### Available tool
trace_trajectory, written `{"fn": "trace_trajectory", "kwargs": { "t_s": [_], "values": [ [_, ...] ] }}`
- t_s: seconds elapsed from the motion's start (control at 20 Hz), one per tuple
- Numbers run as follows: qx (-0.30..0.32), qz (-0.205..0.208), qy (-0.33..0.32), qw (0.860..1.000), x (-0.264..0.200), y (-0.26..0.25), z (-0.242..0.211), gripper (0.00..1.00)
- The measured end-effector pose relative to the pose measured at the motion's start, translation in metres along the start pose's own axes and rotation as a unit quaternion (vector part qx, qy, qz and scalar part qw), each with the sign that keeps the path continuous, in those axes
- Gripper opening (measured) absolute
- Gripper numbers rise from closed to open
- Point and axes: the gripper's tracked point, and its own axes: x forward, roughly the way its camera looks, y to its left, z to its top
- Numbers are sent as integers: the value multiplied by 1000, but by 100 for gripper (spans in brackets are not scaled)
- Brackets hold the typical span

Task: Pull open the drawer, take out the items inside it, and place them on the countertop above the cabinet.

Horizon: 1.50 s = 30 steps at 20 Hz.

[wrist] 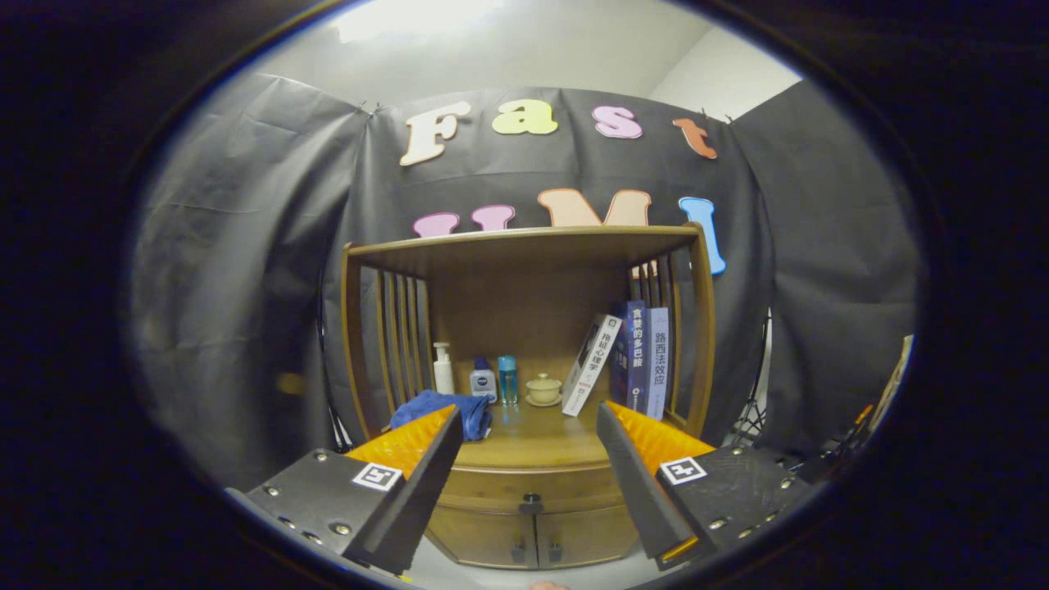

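Note:
A wooden cabinet (524,270) stands ahead against the booth wall. Its drawer (492,485) sits shut just under the countertop (533,438), with a small dark knob (532,498) between my fingers in the view. Below it are two small doors (524,537). My gripper (529,418) is open, held back from the cabinet with nothing between its fingers. What lies inside the drawer is hidden.
On the countertop lie a blue cloth (447,408) at the left front, a white pump bottle (443,369), a small white bottle (483,382), a slim blue bottle (508,379), a lidded cup on a saucer (543,389) and several books (627,356) at the right.

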Motion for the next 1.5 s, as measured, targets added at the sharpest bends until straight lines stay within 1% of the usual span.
{"fn": "trace_trajectory", "kwargs": {
  "t_s": [0.1,0.15,0.2,0.35,0.5,0.65,0.8,0.95,1.1,1.35,1.5],
  "values": [
    [19,1,1,1000,4,0,-5,99],
    [34,9,-3,999,7,2,-9,99],
    [36,4,1,999,12,-2,-16,99],
    [5,-9,10,1000,32,-14,-31,99],
    [-13,-17,-5,1000,49,-20,-31,99],
    [-13,-20,-13,1000,58,-19,-30,99],
    [-3,-17,2,1000,62,-11,-37,99],
    [-20,-20,-7,1000,68,-4,-33,99],
    [-31,-27,6,999,86,0,-55,99],
    [-53,-20,10,998,127,10,-102,99],
    [-29,-9,18,999,146,16,-136,99]
  ]
}}
